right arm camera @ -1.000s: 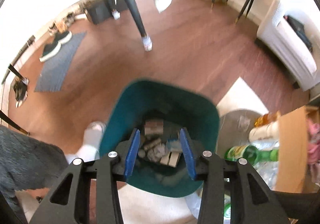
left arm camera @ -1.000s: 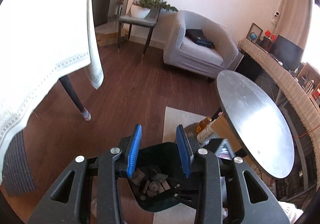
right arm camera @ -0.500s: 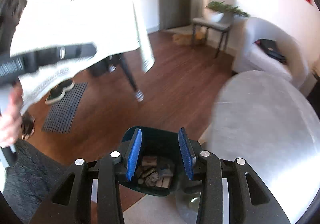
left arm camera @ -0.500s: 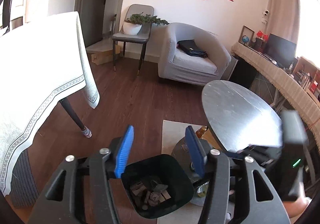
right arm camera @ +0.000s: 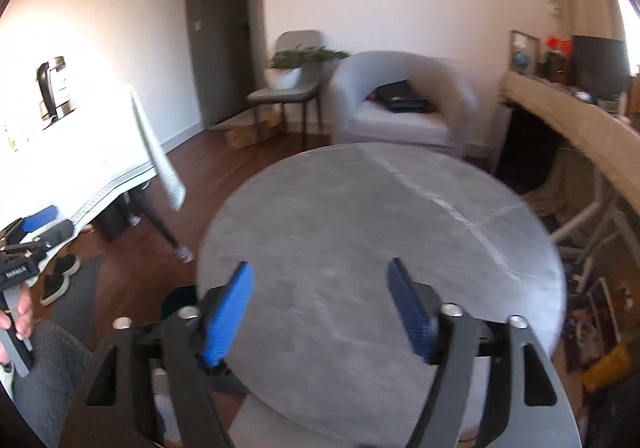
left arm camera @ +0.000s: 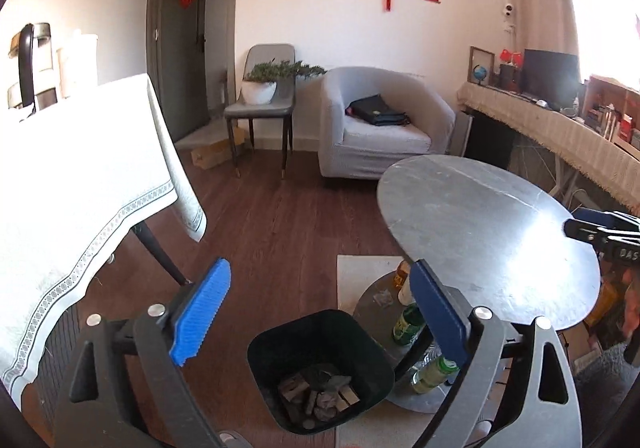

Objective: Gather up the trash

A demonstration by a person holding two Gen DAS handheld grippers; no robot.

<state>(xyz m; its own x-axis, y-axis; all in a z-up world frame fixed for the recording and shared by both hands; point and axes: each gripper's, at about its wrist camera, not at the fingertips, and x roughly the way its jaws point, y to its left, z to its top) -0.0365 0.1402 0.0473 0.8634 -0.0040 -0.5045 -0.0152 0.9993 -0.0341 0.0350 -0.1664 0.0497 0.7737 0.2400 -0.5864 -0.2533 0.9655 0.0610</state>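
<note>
Two grippers, jaws opening, nothing between them; left gripper [left arm camera: 320, 312] above the bin [left arm camera: 320, 368], which stands on the floor beside the round table [left arm camera: 480, 216] with trash [left arm camera: 318, 394] inside; right gripper [right arm camera: 320, 312] over the tabletop.

In the left wrist view, the bin [left arm camera: 320, 368] stands on the floor [left arm camera: 272, 232] at lower centre, with scraps of trash [left arm camera: 318, 394] lying in its bottom. Just to its right, bottles [left arm camera: 408, 322] stand on the low shelf [left arm camera: 376, 300] beneath the round worktop [left arm camera: 488, 240], which fills the right middle of the frame. The cloth-covered table [left arm camera: 80, 176] takes the left side. Behind the round worktop, at upper centre, sits the armchair [left arm camera: 384, 124] with a bag [left arm camera: 376, 110] on its seat; left of the armchair a chair [left arm camera: 262, 104] carries a potted plant [left arm camera: 264, 82]. A long counter [left arm camera: 560, 128] runs down the right edge.
</note>
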